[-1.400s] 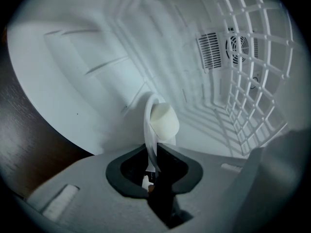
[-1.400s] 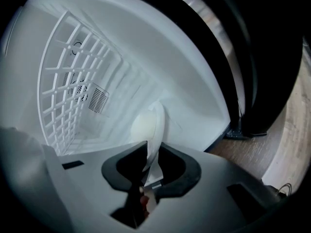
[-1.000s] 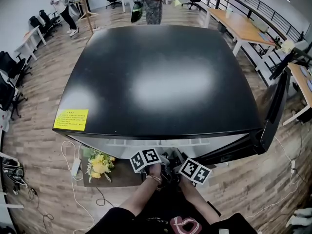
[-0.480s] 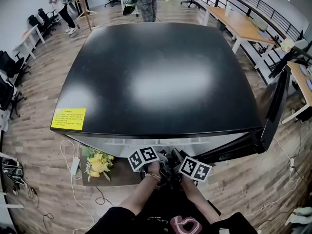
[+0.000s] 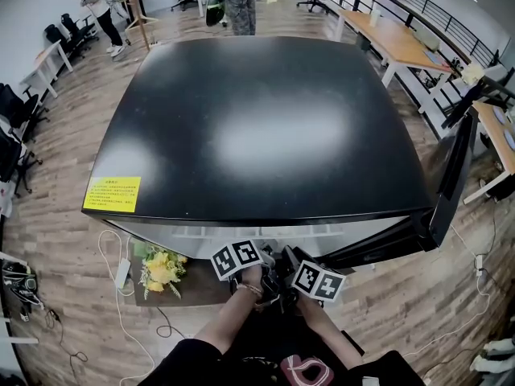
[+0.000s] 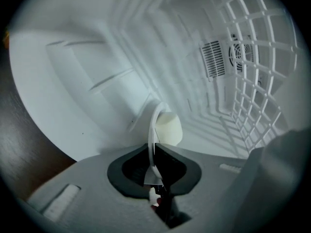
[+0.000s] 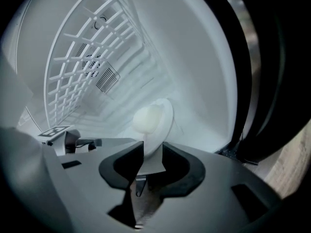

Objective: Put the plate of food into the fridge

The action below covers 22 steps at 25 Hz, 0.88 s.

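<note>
I have the left gripper (image 6: 154, 152) pinching one edge of the plate (image 6: 152, 125) and the right gripper (image 7: 151, 152) clamped on its other side. Both sets of jaws have just closed a little further on the rim. The plate, carrying a pale bun (image 6: 168, 128), is inside the white interior of the fridge (image 5: 265, 127), beside the wire shelf (image 6: 252, 81). The door (image 5: 451, 183) stands open at right.

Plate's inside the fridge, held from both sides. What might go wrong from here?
The left tongs have just been closing on the plate's rim; the right tongs' jaws widened, then closed slightly on it. Rim-only grips may slip. The pale round food lies loose and may roll off. The wire shelf is close; lifting may knock it.
</note>
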Each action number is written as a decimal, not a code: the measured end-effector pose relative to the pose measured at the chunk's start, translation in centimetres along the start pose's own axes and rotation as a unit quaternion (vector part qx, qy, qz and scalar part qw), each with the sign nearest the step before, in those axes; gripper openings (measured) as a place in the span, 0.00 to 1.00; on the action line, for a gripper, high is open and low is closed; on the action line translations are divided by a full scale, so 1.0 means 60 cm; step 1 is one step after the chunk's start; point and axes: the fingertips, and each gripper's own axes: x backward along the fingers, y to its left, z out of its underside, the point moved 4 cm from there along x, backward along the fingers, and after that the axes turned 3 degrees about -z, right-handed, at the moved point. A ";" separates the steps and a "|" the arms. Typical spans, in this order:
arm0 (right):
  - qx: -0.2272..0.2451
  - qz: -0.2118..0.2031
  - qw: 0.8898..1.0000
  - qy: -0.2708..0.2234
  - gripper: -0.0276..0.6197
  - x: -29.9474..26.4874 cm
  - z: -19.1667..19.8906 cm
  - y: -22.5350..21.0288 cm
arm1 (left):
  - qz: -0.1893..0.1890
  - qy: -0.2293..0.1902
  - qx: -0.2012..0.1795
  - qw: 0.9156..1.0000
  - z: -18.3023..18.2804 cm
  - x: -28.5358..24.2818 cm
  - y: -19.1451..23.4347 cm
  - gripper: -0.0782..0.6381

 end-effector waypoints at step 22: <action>-0.014 0.015 1.000 -0.017 0.23 -0.016 -0.009 0.000 | 0.011 0.011 -0.164 0.986 -0.003 0.027 -0.029 0.47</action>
